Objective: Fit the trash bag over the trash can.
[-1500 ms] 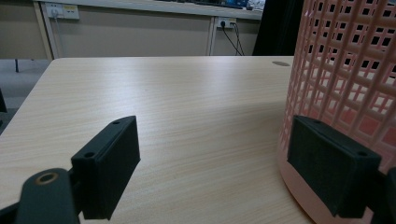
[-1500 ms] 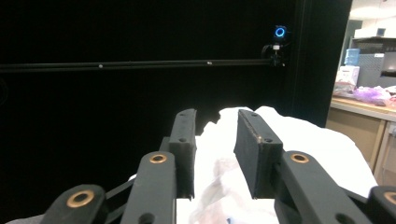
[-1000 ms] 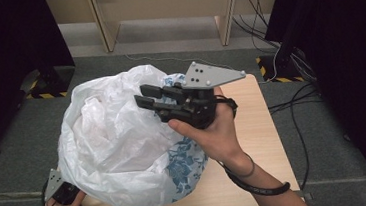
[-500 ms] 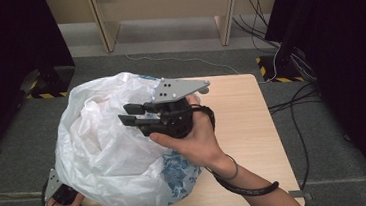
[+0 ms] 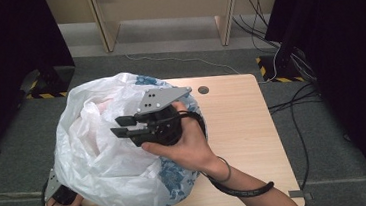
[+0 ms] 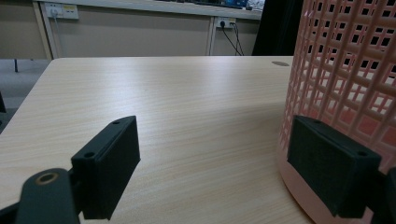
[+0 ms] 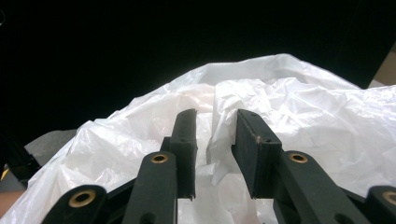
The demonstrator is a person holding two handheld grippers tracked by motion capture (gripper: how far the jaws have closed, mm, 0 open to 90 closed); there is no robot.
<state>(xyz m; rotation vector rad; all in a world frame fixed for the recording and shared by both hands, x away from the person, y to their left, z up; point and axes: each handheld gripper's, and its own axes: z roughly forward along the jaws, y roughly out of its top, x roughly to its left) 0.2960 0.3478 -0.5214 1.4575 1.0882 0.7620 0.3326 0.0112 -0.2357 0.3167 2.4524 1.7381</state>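
Right hand-held gripper point(image 5: 123, 127) lower over crumpled bag point(image 5: 95, 156)

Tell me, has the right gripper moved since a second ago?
Yes. In the high view the right gripper has slid left, away from the round hole in the table, and now sits over the middle of the white plastic bag.

Ahead of the right gripper's point(image 5: 122, 127) jaws the way is blocked by the crumpled white bag point(image 7: 299, 112) — a fold stands between them. Bare table point(image 6: 187, 102) lies ahead of the left gripper's point(image 6: 212, 161) jaws — the pink basket point(image 6: 350, 70) walls off one jaw.
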